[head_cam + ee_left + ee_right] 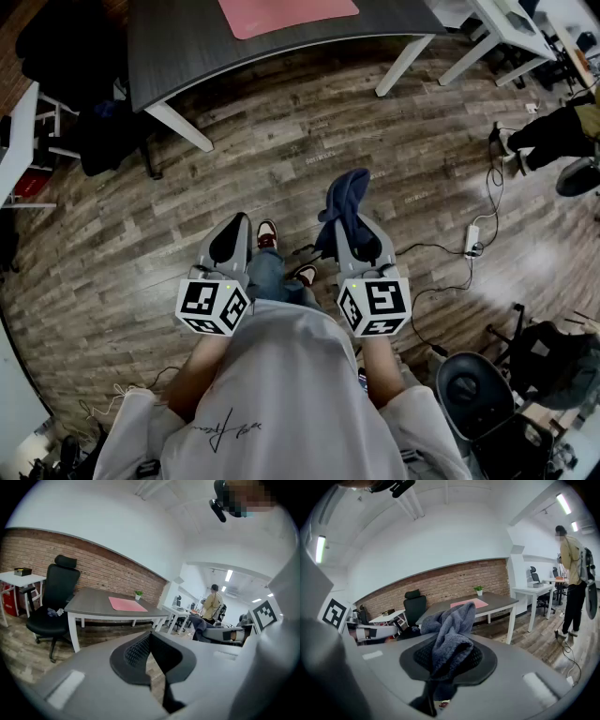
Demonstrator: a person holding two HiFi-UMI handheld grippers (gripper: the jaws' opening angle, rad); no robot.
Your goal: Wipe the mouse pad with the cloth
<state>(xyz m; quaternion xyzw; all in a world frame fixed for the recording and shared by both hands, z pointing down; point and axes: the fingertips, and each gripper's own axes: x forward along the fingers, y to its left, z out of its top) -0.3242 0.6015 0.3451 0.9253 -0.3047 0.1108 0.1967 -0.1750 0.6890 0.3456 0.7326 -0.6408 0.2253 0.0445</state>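
Note:
The pink mouse pad (286,14) lies on a dark grey table (178,47) some way ahead of me; it also shows in the left gripper view as the mouse pad (126,604) and in the right gripper view as the mouse pad (468,603). A blue-grey cloth (345,192) sticks up out of my right gripper (349,225), which is shut on it. In its own view the cloth (450,634) bunches above the right gripper (449,658). My left gripper (239,223) is held at waist height over the floor. The left gripper (151,637) is shut, with nothing in it.
A black office chair (56,602) stands left of the table, and a small plant (138,594) sits on the table's far end. White desks and a standing person (572,583) are to the right. Cables and a power strip (472,239) lie on the wooden floor; another chair (478,389) is near my right.

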